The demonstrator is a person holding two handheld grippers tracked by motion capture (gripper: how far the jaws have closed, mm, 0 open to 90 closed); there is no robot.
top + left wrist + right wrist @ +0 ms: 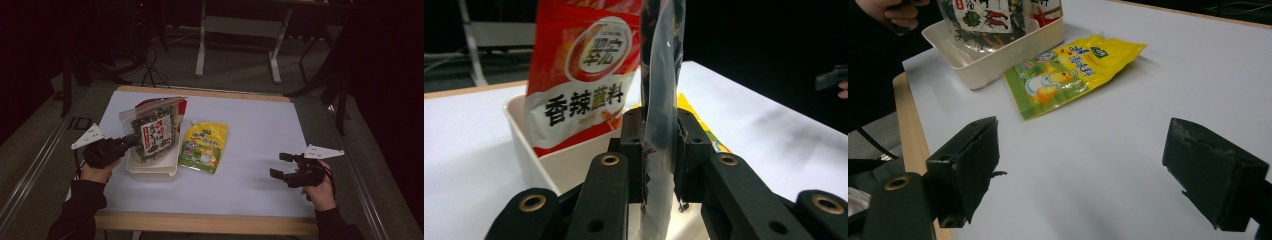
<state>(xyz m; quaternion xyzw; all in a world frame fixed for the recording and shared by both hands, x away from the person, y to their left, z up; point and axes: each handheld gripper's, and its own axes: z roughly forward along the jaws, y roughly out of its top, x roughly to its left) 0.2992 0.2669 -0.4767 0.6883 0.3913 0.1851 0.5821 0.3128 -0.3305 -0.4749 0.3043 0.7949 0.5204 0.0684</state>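
Up close, left claw pinches the seaweed bag, revealing a red packet; right claw gapes wide.

Three snack pouches are counted: a dark seaweed pouch, a red pouch and a yellow pouch; one white tray is counted at 9 o'clock.

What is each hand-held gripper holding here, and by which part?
The left hand-held gripper is shut on the clear seaweed bag, pinching its side edge over the white tub. The right hand-held gripper is open and holds nothing.
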